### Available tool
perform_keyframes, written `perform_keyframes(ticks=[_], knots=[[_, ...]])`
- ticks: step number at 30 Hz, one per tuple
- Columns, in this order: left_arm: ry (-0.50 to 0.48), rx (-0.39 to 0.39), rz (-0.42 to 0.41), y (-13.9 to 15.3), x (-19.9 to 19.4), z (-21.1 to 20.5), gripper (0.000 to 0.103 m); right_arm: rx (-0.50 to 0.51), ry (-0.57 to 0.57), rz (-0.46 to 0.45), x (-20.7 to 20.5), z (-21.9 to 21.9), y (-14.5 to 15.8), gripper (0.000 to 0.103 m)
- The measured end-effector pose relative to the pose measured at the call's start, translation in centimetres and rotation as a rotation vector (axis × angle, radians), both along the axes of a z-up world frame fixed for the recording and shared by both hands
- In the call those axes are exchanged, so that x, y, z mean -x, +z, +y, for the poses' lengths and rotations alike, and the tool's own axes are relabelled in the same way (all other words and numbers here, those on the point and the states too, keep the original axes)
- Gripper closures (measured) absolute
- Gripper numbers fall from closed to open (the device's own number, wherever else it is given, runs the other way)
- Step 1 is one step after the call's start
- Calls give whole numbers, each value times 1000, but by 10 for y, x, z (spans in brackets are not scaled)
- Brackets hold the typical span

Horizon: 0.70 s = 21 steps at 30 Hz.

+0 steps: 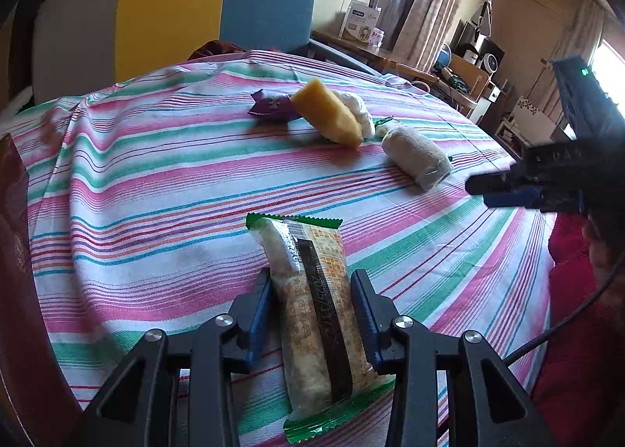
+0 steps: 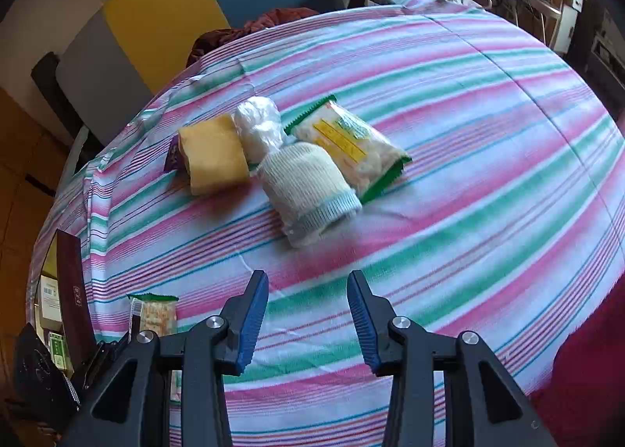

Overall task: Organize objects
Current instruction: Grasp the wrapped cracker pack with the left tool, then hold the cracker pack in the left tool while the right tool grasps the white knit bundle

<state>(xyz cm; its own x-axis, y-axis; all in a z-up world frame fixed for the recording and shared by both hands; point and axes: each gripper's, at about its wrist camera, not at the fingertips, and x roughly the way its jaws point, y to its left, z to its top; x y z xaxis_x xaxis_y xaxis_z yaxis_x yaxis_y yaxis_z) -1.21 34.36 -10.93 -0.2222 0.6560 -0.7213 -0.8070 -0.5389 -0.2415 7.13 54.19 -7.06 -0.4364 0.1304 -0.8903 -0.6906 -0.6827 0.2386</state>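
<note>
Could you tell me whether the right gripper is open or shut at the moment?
Open. The right gripper shows a wide gap between its blue fingers, with only the striped cloth visible between them and nothing held.

Purple wrapper [image 2: 172, 158] mostly hidden behind sponge [image 2: 214, 159]

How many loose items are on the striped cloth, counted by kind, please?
Green-edged snack packets: 2, one between the left gripper fingers, one in the pile
Yellow block: 1
Purple wrapped sweet: 1
White mesh roll: 1
Clear white bundle: 1
Total: 6
The right gripper holds nothing.
</note>
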Motion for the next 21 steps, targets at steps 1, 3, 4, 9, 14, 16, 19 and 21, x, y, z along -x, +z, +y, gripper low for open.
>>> perform_keyframes(ticks=[1,3,4,9,14,16,19,21], knots=[[0,0,-1,0,0,0,62,-19,15,-6,8,2,1,60],[0,0,0,0,0,0,62,-62,36,-36,26,9,1,58],[0,0,0,0,0,0,62,-81,43,-52,30,12,0,57],[-1,-1,-1,0,0,0,62,-167,105,-147,64,26,-13,51],[-2,-2,-3,0,0,0,61,-208,165,-184,79,25,-22,50],[-2,-3,-5,0,0,0,61,-222,192,-205,79,20,-22,50],[-2,-4,-5,0,0,0,61,-248,213,-212,75,14,-22,53],[-2,-4,-6,0,0,0,61,-240,199,-209,67,9,-19,55]])
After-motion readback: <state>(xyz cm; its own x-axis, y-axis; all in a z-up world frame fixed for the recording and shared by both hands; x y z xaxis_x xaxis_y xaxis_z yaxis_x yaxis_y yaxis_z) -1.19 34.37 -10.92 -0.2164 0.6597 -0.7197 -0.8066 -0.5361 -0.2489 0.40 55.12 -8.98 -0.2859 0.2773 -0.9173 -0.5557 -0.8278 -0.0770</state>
